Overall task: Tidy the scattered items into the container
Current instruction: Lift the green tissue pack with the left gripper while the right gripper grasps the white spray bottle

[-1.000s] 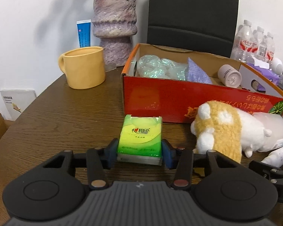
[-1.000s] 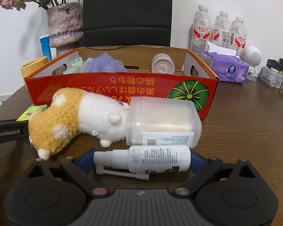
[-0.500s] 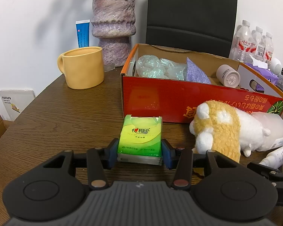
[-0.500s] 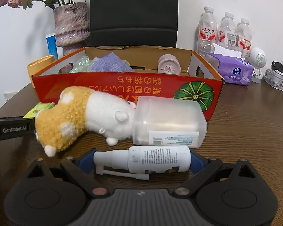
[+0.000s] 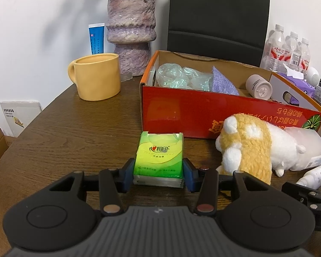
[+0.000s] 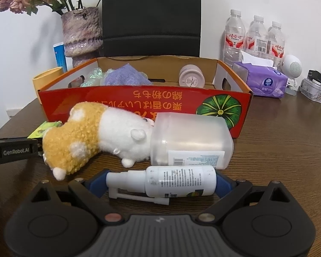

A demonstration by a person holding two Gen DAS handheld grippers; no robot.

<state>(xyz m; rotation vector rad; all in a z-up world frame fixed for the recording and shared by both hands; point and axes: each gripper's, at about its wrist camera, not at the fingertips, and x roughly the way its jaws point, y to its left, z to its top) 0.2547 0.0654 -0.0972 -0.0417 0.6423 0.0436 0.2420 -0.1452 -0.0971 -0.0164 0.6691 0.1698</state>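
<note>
The right gripper (image 6: 161,183) clamps a white spray bottle (image 6: 171,182) lying sideways on the table (image 6: 278,150). Just beyond lie a frosted plastic jar (image 6: 190,141) and a plush toy (image 6: 96,137), before the red box (image 6: 139,105).

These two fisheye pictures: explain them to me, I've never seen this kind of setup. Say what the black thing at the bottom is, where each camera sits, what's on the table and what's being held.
No robot here: a person holds a two-finger gripper in each hand, each carrying a camera that looks forward along its fingers. The black shape at the bottom is the gripper's body.

Left wrist view: the left gripper is closed on a green tissue pack.

Right wrist view: the right gripper clamps a white spray bottle lying sideways.

On the brown table stands a red cardboard box, already partly filled. In front of it lie a plush toy and a frosted plastic container.
</note>
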